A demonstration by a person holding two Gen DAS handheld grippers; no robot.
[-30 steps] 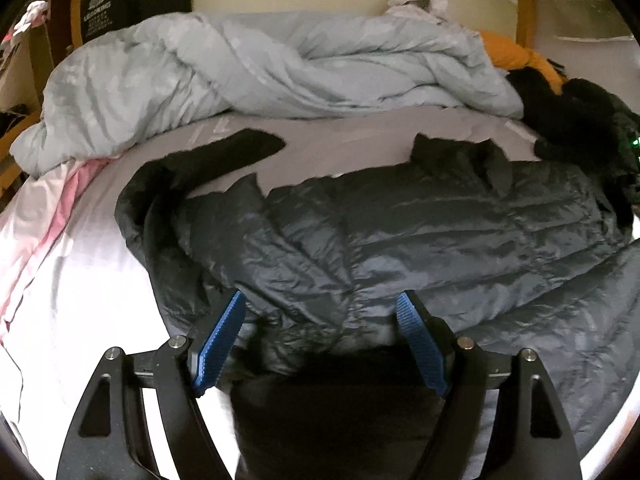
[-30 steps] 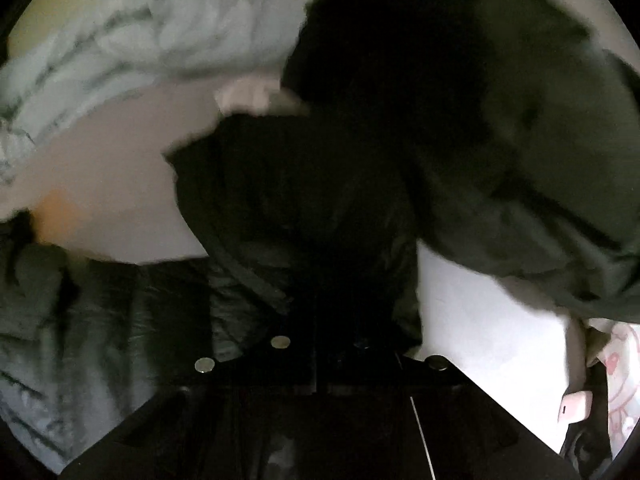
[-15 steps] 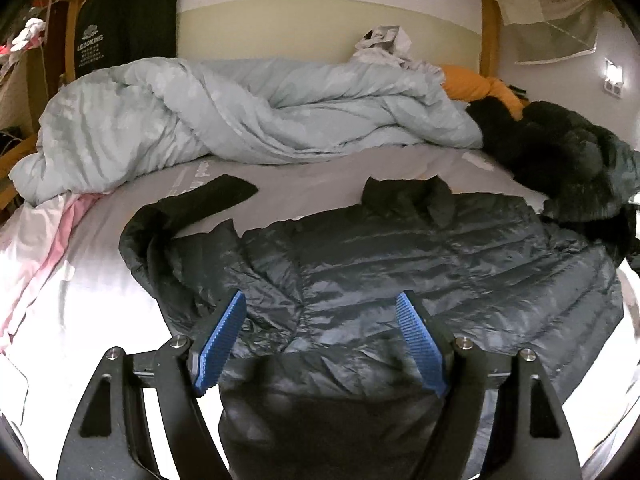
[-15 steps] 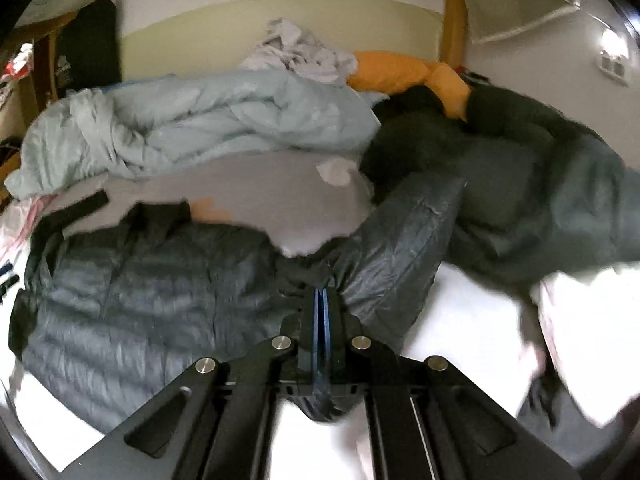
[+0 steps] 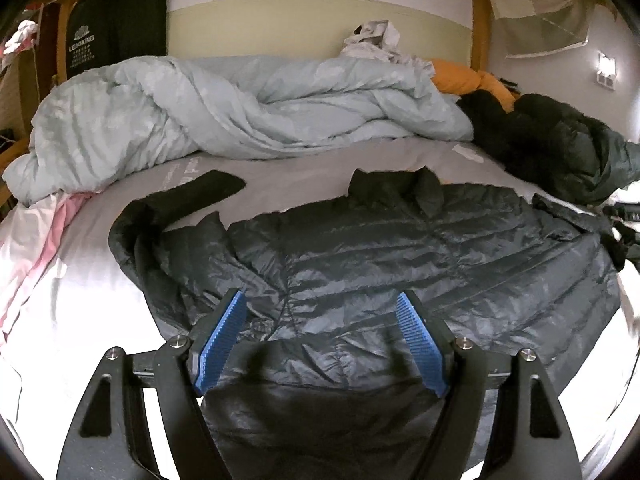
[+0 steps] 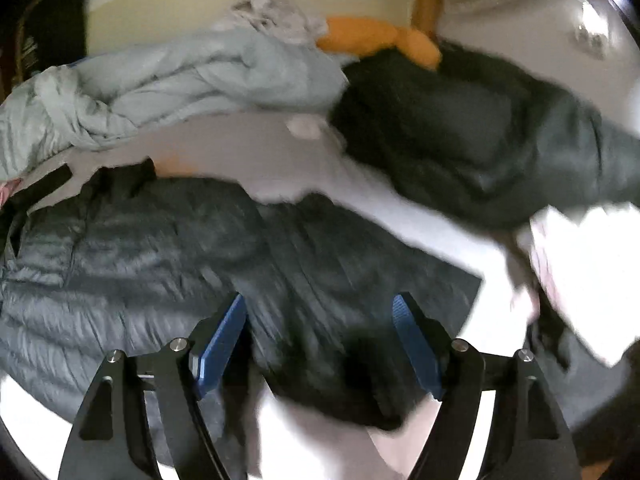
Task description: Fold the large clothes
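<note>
step: laying out, no fold started | dark grey quilted puffer jacket (image 5: 400,264) flat on bed, ahead of and beneath both jaws | left gripper (image 5: 320,338) wide, empty | right gripper (image 6: 318,340) opening, nothing pinched | next: likely pinch a sleeve or side edge, carry it across the body

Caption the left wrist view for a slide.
Open left gripper above dark puffer jacket spread flat on bed.

My left gripper (image 5: 322,338) shows two black, angular fingers with triangular cut-outs, a silver screw head at each pivot, and ribbed bright-blue pads (image 5: 222,342) on the inner faces. My right gripper (image 6: 320,340) is built the same: black frame, silver screws, blue pads (image 6: 416,344), though its picture is smeared.
</note>
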